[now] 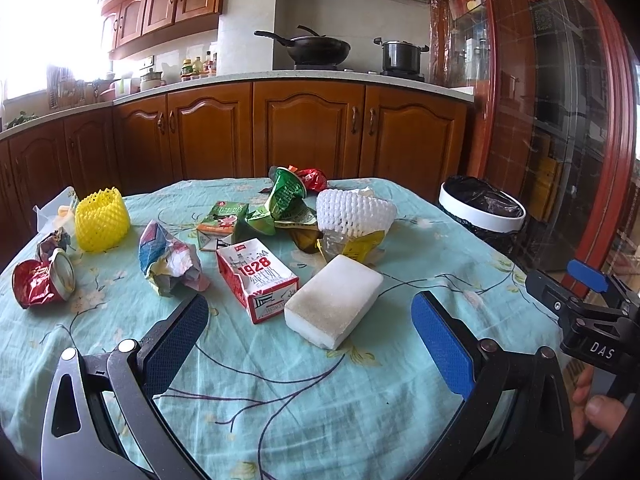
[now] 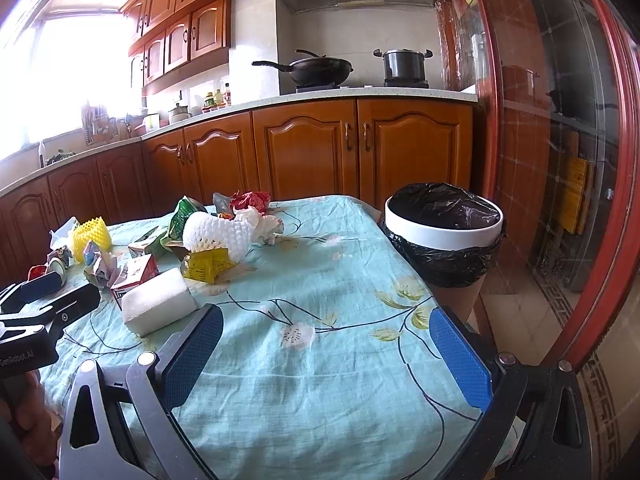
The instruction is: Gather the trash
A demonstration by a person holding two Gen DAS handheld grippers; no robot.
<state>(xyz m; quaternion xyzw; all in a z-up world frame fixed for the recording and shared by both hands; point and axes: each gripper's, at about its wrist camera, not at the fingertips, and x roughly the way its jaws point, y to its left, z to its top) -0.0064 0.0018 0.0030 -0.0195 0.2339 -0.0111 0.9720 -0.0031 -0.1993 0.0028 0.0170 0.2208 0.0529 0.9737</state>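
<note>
Trash lies scattered on the table's floral teal cloth point(image 1: 304, 400): a white foam block point(image 1: 334, 300), a red "1928" milk carton point(image 1: 256, 276), crumpled paper point(image 1: 168, 260), a yellow foam net point(image 1: 103, 219), a white foam net point(image 1: 354, 212), a green wrapper point(image 1: 286, 196), a crushed red cup point(image 1: 42, 280). My left gripper point(image 1: 310, 320) is open and empty, just short of the foam block. My right gripper point(image 2: 326, 338) is open and empty over bare cloth. The white bin with a black bag point(image 2: 444, 224) stands beyond the table's right edge.
A green milk carton point(image 1: 222, 224) and a yellow packet point(image 1: 360, 246) lie mid-table. The right gripper shows at the left wrist view's right edge point(image 1: 588, 304). Wooden cabinets point(image 1: 308, 132) and the counter run behind. A glass door point(image 2: 580, 180) is at the right.
</note>
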